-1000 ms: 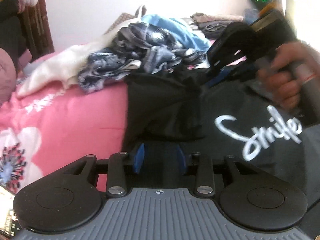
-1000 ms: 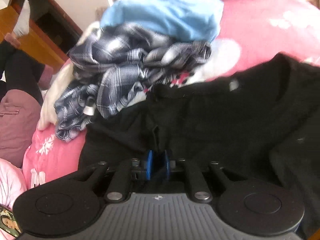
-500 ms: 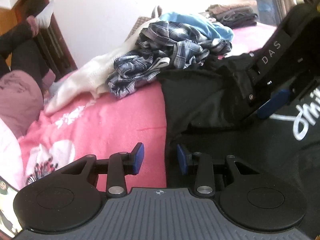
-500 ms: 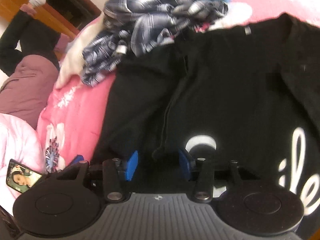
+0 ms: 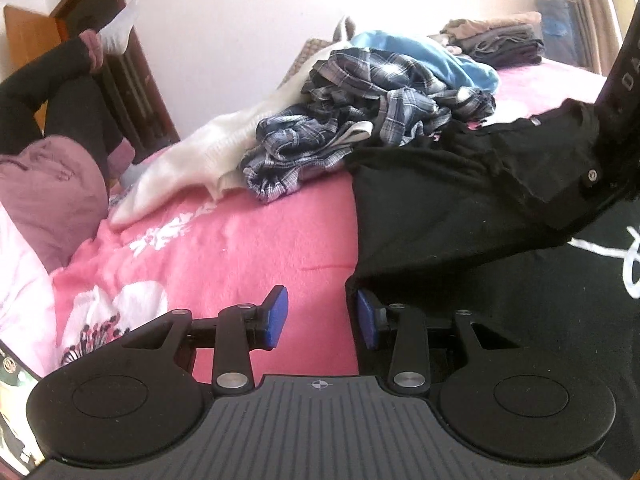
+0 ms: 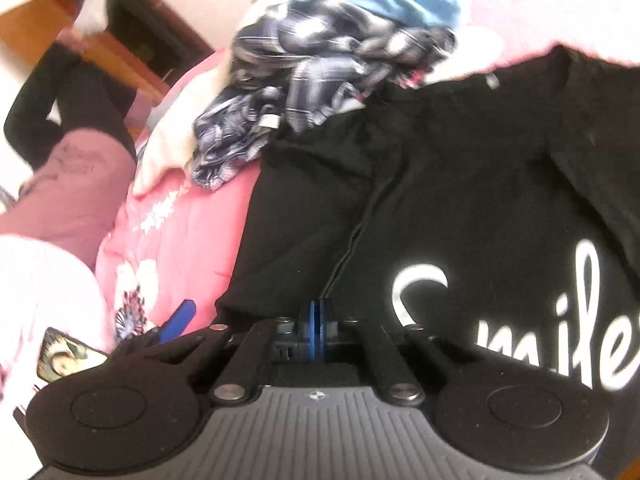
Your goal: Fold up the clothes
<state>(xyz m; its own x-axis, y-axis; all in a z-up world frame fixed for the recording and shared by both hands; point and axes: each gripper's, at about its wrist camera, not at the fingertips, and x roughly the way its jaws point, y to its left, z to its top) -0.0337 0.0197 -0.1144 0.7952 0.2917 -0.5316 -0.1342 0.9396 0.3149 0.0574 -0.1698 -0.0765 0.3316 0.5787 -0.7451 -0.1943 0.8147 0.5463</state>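
1. Left wrist view: the left gripper point(image 5: 320, 314) has its fingers apart with nothing between them, only pink bed cover point(image 5: 240, 248) showing in the gap. The black T-shirt point(image 5: 460, 208) lies flat on the bed, its side edge just beside the right-hand finger point(image 5: 366, 320). Beyond the fingertips sits a heap of unfolded clothes topped by a plaid shirt point(image 5: 360, 120), and further off a folded stack point(image 5: 500, 40).

2. Right wrist view: the right gripper point(image 6: 316, 326) has its fingers pressed together at the shirt's side seam point(image 6: 352, 236); it looks as if a pinch of black cloth is caught there, though blur and dark fabric make that unsure. The white lettering point(image 6: 520, 312) lies to the right of the fingers.

3. Risks: a thin pinch could slip free mid-fold (thin, limp fabric). With the left fingers off the edge, lifting from one side alone could skew the fold. The sleeve could also snag the plaid heap it touches.
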